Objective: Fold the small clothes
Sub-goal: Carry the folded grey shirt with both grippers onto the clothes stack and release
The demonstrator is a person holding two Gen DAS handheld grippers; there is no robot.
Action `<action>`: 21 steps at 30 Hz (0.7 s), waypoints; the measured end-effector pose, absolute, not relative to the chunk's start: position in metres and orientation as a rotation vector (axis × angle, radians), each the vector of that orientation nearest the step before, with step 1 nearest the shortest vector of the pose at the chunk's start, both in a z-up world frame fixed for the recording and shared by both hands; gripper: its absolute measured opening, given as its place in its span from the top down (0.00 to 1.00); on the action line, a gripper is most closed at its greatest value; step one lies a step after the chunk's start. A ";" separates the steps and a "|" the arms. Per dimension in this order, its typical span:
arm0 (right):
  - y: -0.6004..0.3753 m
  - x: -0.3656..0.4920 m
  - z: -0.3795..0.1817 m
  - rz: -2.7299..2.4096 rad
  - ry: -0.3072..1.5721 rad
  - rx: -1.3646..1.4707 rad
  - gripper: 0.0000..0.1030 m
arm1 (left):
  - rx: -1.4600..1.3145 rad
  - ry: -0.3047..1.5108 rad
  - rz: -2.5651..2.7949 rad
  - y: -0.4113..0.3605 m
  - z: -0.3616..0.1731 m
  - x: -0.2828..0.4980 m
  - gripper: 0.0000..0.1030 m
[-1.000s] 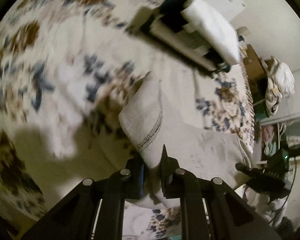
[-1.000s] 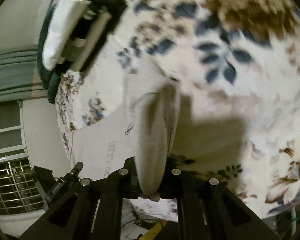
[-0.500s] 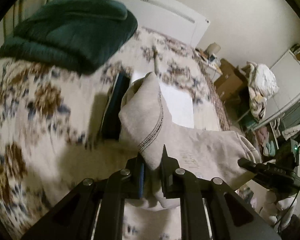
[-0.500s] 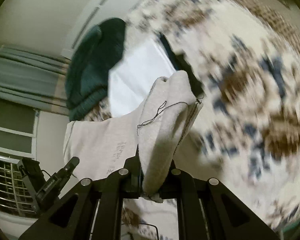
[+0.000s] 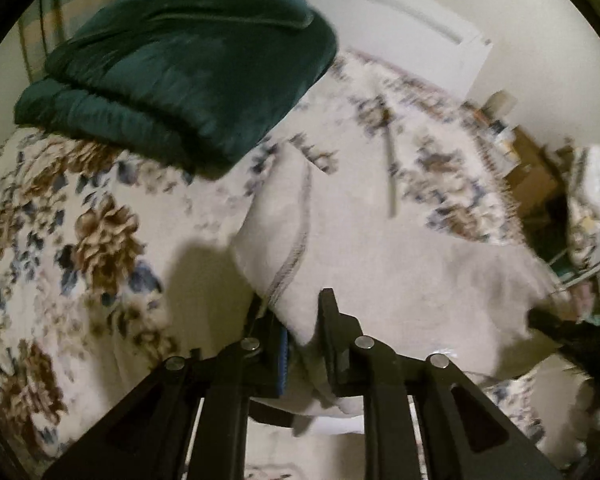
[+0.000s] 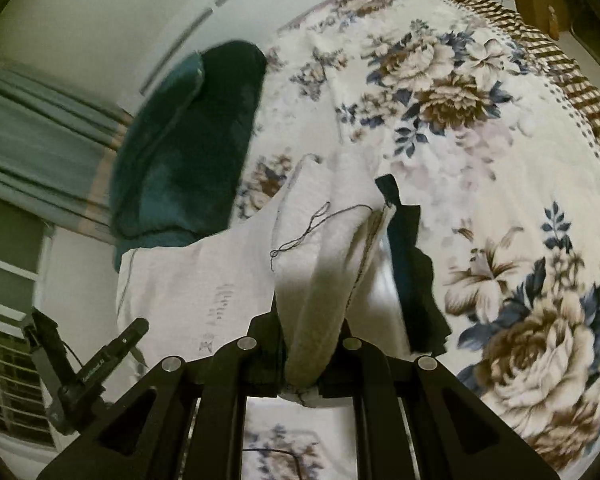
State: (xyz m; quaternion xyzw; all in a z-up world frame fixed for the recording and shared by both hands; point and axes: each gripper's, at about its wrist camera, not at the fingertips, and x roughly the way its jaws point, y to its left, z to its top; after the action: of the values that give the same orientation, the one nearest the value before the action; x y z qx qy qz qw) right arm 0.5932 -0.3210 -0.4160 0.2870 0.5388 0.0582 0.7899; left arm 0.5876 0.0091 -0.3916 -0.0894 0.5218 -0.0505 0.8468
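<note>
A small light-grey garment (image 5: pixel 400 280) with a stitched hem hangs stretched between both grippers above a floral bed. My left gripper (image 5: pixel 296 316) is shut on one bunched corner of it. My right gripper (image 6: pixel 310 344) is shut on the other corner (image 6: pixel 320 272), where a loose dark thread (image 6: pixel 312 228) dangles. The cloth spreads left from the right gripper and shows faint printed text (image 6: pixel 220 312). The left gripper's body (image 6: pixel 80 372) shows at the lower left of the right wrist view.
A folded dark green blanket (image 5: pixel 180 76) lies at the head of the floral bedspread (image 5: pixel 80 240), by a white headboard (image 5: pixel 400 20). A dark cloth (image 6: pixel 412 276) lies under the garment. Cluttered furniture (image 5: pixel 540 184) stands beside the bed. Curtains (image 6: pixel 28 152) hang at left.
Both grippers lifted and tilted up with the garment, from looking down at the bedspread to looking toward the headboard. The green blanket came into view. Both grips stayed shut.
</note>
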 end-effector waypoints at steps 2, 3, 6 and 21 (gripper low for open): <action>-0.315 0.596 -0.426 0.103 1.194 0.547 0.86 | -0.136 1.098 -0.071 0.004 -0.394 0.583 0.83; -0.311 0.599 -0.428 0.070 1.225 0.500 0.84 | -0.107 1.090 -0.055 0.001 -0.393 0.580 0.80; -0.297 0.597 -0.429 -0.024 1.263 0.331 0.59 | -0.018 1.067 -0.002 -0.011 -0.388 0.572 0.68; -0.258 0.519 -0.350 -0.361 1.096 -0.026 0.00 | 0.078 0.980 0.016 -0.040 -0.330 0.529 0.03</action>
State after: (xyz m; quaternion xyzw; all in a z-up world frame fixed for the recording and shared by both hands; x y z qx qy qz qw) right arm 0.5187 -0.2581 -0.3503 -0.0125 0.5182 -0.1708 0.8379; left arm 0.5287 -0.0397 -0.3295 0.0373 0.4704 0.0079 0.8816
